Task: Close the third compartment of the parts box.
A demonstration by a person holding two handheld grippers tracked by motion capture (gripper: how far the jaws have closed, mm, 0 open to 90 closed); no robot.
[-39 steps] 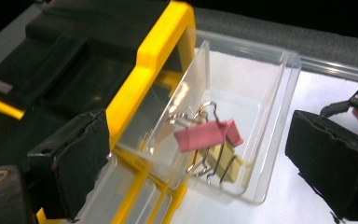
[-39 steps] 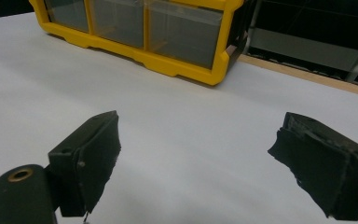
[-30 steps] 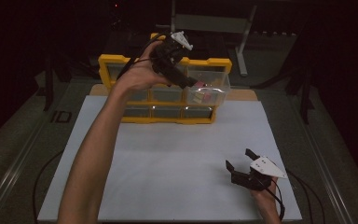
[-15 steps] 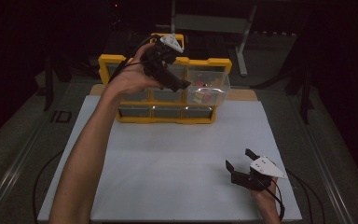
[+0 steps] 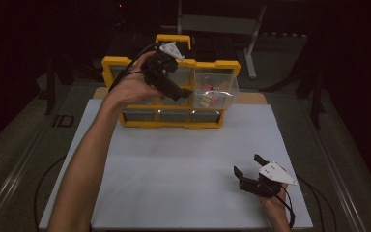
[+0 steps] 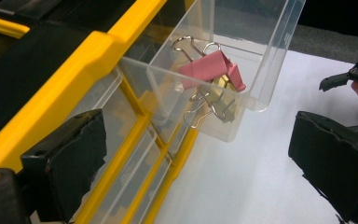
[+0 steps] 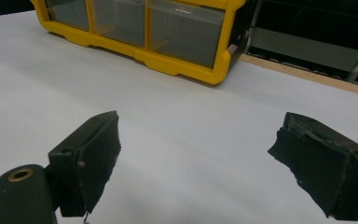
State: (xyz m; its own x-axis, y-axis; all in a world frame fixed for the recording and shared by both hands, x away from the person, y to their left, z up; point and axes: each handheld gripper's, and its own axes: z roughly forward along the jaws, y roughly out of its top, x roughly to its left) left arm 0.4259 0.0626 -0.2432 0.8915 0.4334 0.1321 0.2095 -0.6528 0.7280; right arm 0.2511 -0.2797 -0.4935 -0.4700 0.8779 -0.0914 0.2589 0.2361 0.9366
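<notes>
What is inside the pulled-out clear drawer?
The clear drawer holds a pink binder clip lying over a gold binder clip; anything beneath them is covered.

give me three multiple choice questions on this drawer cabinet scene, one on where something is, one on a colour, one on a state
1. Where do the binder clips lie?
A. on the white table top
B. in the pulled-out clear drawer
C. between the right tongs

2. What colour is the frame of the drawer cabinet?
A. yellow
B. blue
C. green

3. How do the left tongs stand?
A. shut on a clip
B. shut on the drawer front
C. open, holding nothing

Answers:
1 B, the left gripper view shows a pink clip and a gold one lying inside the clear drawer that sticks out of the cabinet.
2 A, the frame is yellow in all views.
3 C, the left gripper view shows both jaws wide apart with nothing between them; the right tongs are open over the white table too.
</notes>
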